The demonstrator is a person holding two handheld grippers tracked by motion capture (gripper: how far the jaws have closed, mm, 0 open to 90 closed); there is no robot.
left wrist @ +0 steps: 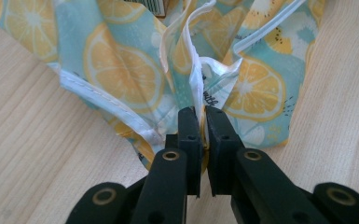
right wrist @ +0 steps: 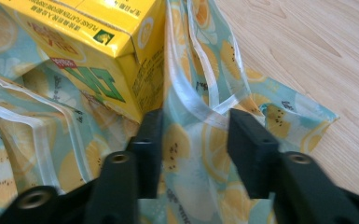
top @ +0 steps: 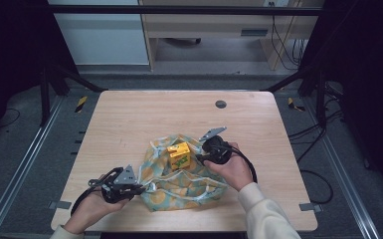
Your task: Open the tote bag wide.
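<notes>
High view shows the lemon-print cloth bag (top: pixel 181 181) lying near the table's (top: pixel 129 124) near edge, about midway along it, with a yellow carton (top: pixel 179 155) standing on its far half. I have my left gripper (top: pixel 129 188) at the bag's left corner, jaws pinched down hard on a gathered fold of the white-trimmed hem; the left gripper view confirms cloth squeezed between them, hardly any gap.

My right gripper (top: pixel 203 157) sits at the bag's far right side, just beside the carton. In the right gripper view its jaws stand moderately apart and straddle an upright fold of the fabric (right wrist: pixel 191 135), not yet closed on it. The carton (right wrist: pixel 93 51) is touching or nearly touching the left-hand jaw of that view.

What matters next, I judge, is that the fold runs straight up between the right jaws, so closing there should catch cloth alone, provided the carton's corner stays outside. The two grips would then lie on opposite sides of the carton.
</notes>
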